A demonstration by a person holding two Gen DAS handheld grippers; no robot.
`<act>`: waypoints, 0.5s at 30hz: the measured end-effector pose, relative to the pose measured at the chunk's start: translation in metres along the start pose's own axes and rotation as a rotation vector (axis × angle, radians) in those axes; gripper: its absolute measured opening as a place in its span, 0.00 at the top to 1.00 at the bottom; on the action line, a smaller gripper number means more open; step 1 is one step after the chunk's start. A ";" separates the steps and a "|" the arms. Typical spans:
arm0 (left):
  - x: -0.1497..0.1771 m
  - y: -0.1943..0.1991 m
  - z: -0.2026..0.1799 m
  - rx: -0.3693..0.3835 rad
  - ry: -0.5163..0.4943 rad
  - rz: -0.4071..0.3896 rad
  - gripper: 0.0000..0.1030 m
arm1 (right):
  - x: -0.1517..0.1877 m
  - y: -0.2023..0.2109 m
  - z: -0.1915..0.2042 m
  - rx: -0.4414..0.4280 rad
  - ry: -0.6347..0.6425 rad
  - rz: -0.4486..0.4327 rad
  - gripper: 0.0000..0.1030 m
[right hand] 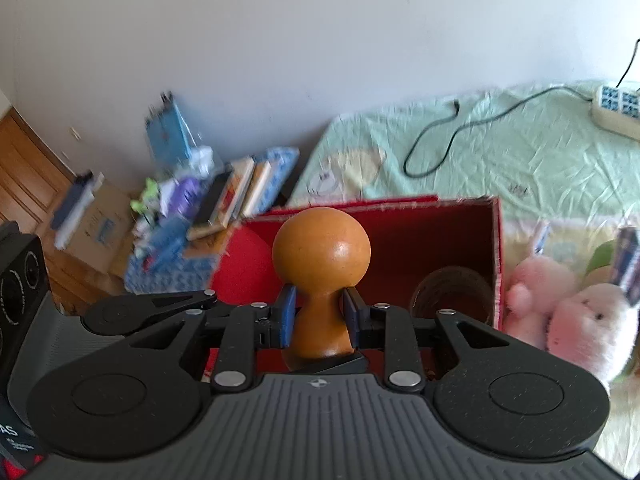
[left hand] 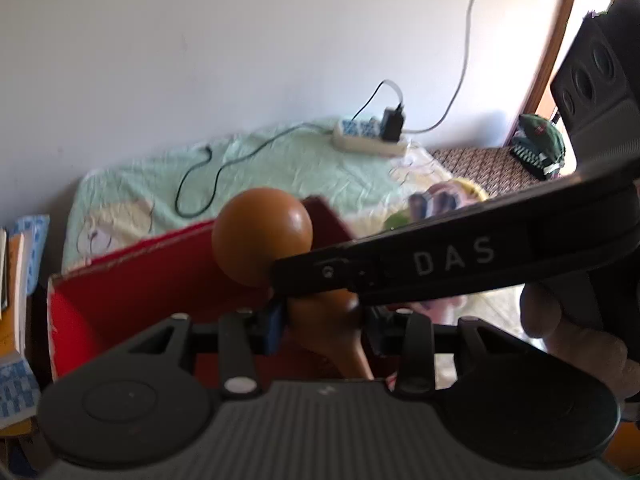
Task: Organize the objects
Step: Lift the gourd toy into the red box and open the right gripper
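Right hand-held gripper (right hand: 319, 318) clamped on a smooth round-headed wooden pestle (right hand: 321, 256), left hand-held gripper (left hand: 320, 320) gripping its handle, above a red cardboard box (right hand: 440, 220).

Glossy orange-brown wooden piece with a round ball head and a narrow waisted neck (right hand: 320, 256) stood upright, ball end up, clamped at the neck, raised above an open red cardboard box (right hand: 460, 224). Box sat on a pale green bedsheet, red inside, with a dark round container (right hand: 450, 292) in its right corner. Left wrist view showed the same ball head (left hand: 262, 236) in front of the box (left hand: 140, 280).
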State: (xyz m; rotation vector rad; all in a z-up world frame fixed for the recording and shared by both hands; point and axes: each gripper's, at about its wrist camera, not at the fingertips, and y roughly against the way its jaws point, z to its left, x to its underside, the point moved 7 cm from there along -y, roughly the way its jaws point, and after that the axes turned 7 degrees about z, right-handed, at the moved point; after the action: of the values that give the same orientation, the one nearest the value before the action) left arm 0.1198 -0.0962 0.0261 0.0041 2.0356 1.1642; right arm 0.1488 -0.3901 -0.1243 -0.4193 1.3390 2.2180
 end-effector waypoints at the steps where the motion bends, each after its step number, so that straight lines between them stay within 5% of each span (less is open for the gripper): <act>1: 0.000 -0.009 0.003 0.004 0.007 0.011 0.60 | 0.000 -0.009 -0.001 0.012 0.006 0.020 0.73; 15: 0.021 -0.081 0.045 0.067 0.078 0.189 0.60 | 0.003 -0.076 -0.014 0.094 -0.010 0.169 0.75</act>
State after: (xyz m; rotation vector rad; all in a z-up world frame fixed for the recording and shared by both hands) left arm 0.1617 -0.1024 -0.0586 0.1904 2.1799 1.2272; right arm 0.1893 -0.3724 -0.1875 -0.2699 1.5162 2.2764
